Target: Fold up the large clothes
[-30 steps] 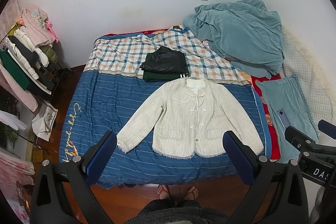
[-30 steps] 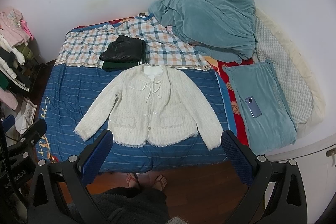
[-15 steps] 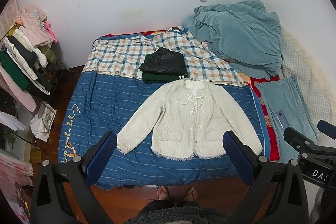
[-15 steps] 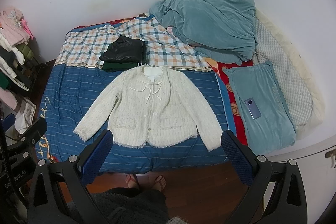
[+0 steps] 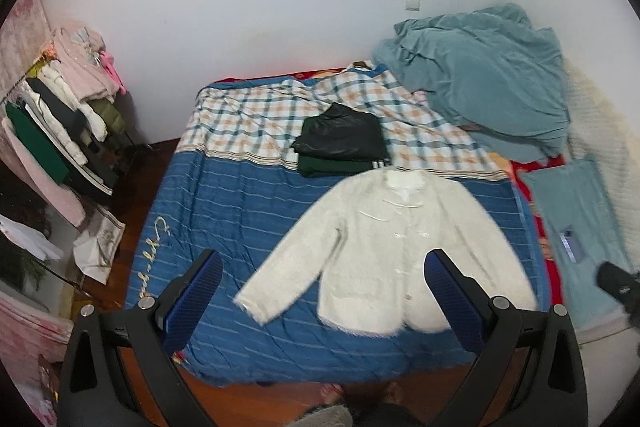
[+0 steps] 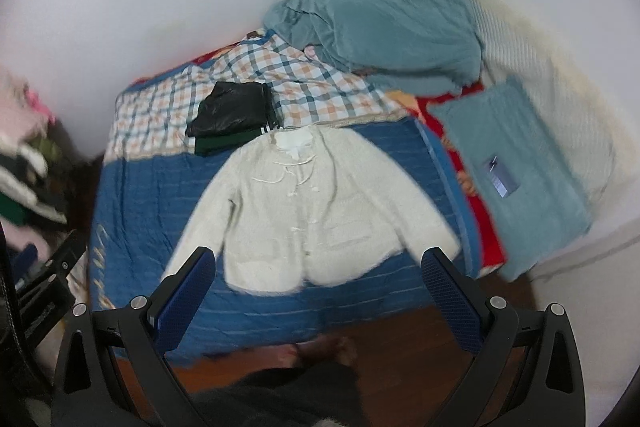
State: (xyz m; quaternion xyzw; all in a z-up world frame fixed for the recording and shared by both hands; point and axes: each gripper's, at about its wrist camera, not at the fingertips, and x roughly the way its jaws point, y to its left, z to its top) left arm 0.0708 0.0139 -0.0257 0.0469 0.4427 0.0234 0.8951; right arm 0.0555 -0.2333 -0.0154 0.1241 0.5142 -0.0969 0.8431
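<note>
A cream-white cardigan [image 5: 396, 247] lies spread flat, front up, sleeves out, on the blue striped bedspread [image 5: 240, 211]. It also shows in the right wrist view [image 6: 312, 203]. My left gripper [image 5: 326, 301] is open and empty, held above the bed's near edge, short of the cardigan's hem. My right gripper [image 6: 316, 301] is open and empty too, above the near edge of the bed. A folded pile of black and dark green clothes [image 5: 340, 143] lies just beyond the cardigan's collar.
A teal blanket [image 5: 480, 75] is heaped at the far right of the bed. A teal pillow [image 6: 516, 167] with a phone [image 6: 500, 175] on it lies at the right. A clothes rack [image 5: 60, 123] stands at the left. Wooden floor [image 6: 400, 339] lies below.
Both grippers have moved: the views have shifted and blurred, the right one tilting, and the cardigan now sits closer. The cardigan itself has not moved. Both grippers stay open.
</note>
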